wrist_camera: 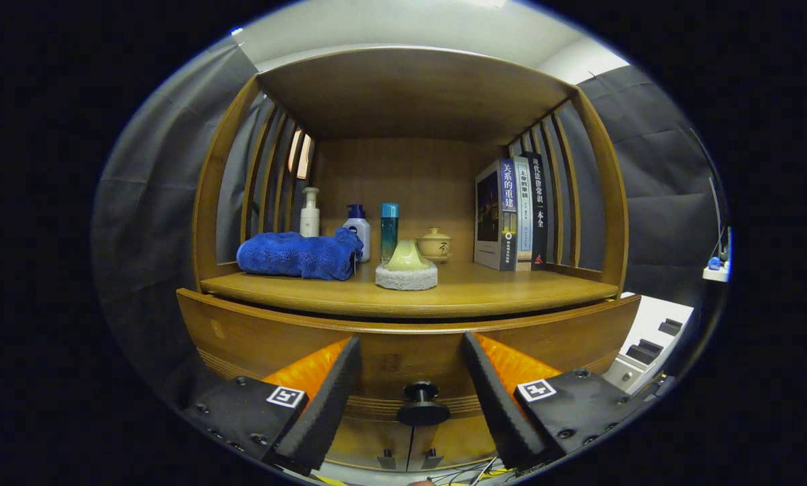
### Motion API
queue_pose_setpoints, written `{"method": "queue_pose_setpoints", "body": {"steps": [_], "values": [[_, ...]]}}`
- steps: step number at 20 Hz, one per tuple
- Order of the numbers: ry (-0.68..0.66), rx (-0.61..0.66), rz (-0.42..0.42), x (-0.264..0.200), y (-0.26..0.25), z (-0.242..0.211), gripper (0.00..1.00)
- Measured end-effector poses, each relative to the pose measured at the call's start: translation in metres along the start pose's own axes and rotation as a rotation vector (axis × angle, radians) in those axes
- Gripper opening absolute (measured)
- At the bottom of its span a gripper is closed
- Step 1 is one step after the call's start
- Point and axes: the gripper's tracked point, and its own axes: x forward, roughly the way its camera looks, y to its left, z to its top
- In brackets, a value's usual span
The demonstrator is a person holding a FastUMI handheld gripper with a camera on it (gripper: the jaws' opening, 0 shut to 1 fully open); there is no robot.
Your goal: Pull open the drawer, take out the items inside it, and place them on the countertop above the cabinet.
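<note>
- Drawer [403,351] sits just under the table [410,293] of the cabinet, its front standing slightly proud of the shelf edge; whether it is pulled out a little or merely looks so through the lens, I cannot tell.
- Its long axis runs side to side across the cabinet, and its face points straight back at the claw [410,378]; the round knob [420,405] sticks out toward the camera.
- The claw is spread wide, gripping nothing, with the knob between the fingers and a gap on each side.
- On the table lie a blue towel [299,255] and a pale cone on a fluffy base [407,268], with bottles [356,226], a small lidded jar [435,244] and books [511,212] behind. These would fit things already lifted out of the drawer, or plain furnishings; the drawer's inside is hidden.
- Risk, as I judge it: the knob is small and round, so fingers closing off-centre may slide past it.
- A pull that is not straight along the drawer's travel could skew and jam it.
- Anything set down later could knock the cone or jar near the front edge.
</note>
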Motion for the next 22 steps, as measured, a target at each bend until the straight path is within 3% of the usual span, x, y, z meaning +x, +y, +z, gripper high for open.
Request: {"method": "queue_pose_setpoints", "body": {"steps": [17, 22], "values": [[0.045, 0.029, -0.004, 0.023, 0.003, -0.008, 0.98], [-0.006, 0.039, -0.003, 0.010, 0.005, 0.013, 0.98]]}}
